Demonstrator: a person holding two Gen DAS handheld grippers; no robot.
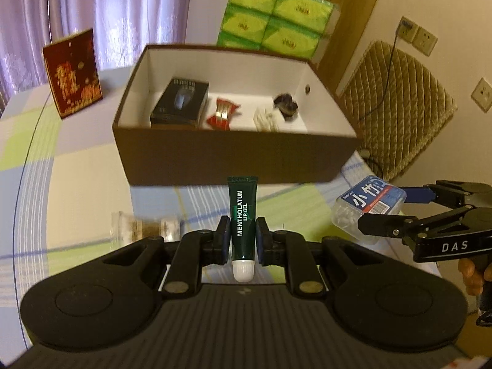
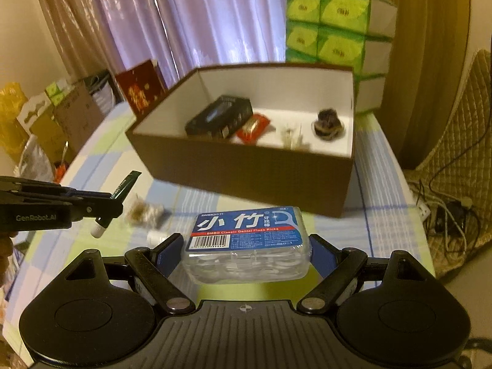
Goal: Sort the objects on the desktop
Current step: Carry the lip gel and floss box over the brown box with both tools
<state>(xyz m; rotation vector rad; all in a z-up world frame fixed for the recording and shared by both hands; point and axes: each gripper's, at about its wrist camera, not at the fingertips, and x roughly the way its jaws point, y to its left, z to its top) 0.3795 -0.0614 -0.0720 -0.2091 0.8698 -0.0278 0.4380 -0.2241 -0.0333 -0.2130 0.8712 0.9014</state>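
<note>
Seemingly both carries are mid-way. From the left wrist, the left claw (image 1: 243,240) pinches one Mentholatum lip gel tube (image 1: 243,215), long axis pointing straight ahead, white cap toward the camera, raised off the bench (image 1: 77,215). The open brown box (image 1: 233,160) lies directly ahead, holding four things: a black mouse package (image 1: 181,101), a red wrapper (image 1: 223,112), a whitish bundle and a dark round item. From the right wrist, the right claw (image 2: 246,252) grips one clear dental floss pick case (image 2: 246,240) crosswise, its long axis side to side; the box sits just ahead, slightly right. One blurred wrapped item (image 2: 144,212) remains on the bench, nearer the left claw.
</note>
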